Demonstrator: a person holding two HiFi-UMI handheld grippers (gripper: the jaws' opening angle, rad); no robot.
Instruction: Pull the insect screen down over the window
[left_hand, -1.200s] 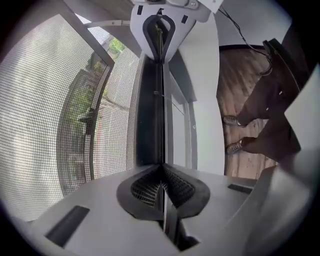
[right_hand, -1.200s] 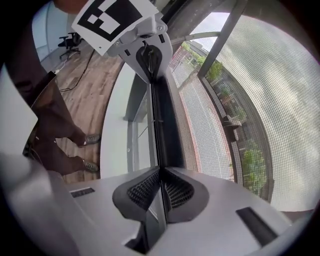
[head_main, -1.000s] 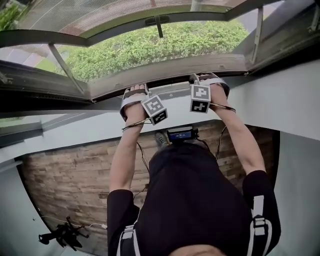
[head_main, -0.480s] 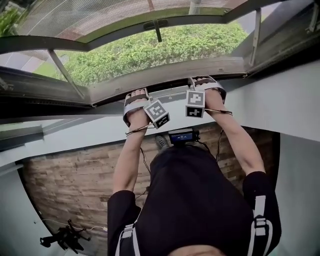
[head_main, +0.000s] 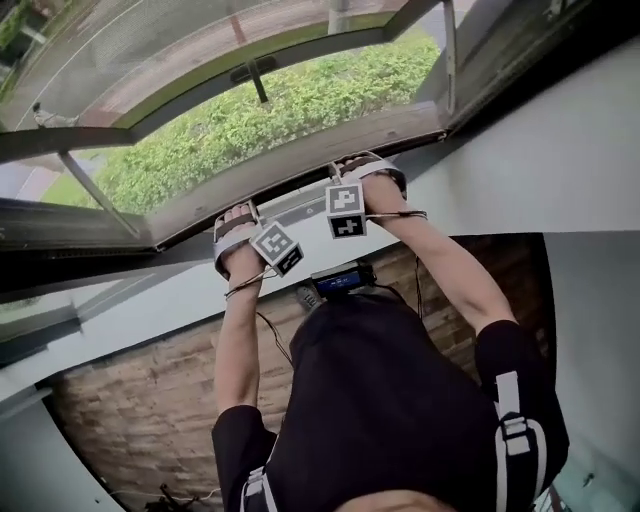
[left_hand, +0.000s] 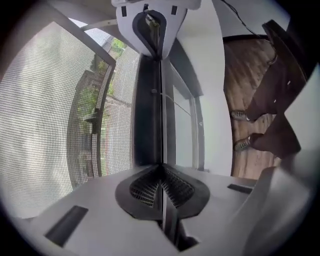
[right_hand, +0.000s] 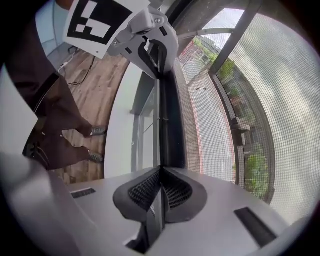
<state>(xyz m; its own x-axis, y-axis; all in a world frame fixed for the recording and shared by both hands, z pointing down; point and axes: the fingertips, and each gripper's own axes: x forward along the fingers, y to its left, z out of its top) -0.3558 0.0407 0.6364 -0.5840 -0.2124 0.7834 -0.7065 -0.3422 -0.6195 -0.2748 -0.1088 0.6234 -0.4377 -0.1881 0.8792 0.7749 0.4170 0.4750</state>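
At 12 o'clock beyond your arms, the window (head_main: 500, 60) looks nearly covered, the insect screen (left_hand: 45, 115) down with its pull bar (head_main: 300, 165) near the sill. Your left gripper (head_main: 238, 212) and right gripper (head_main: 362, 168) pinch the bar's thin lip, jaws almost together. This is likely the last stretch, so draw both evenly toward 6 o'clock.

My left claw (left_hand: 161, 169) and right claw (right_hand: 160, 172) are pale grey, with black ribbed pads (left_hand: 178, 189). The right one's marker cube (head_main: 345, 210) shows black-and-white squares. The insect screen (left_hand: 50, 115) is a fine grey grid, and its pull bar (left_hand: 147, 115) is near black. At the top of the head view the hedge (head_main: 270, 110) is green. At lower left the floor (head_main: 130, 420) is brown planks.
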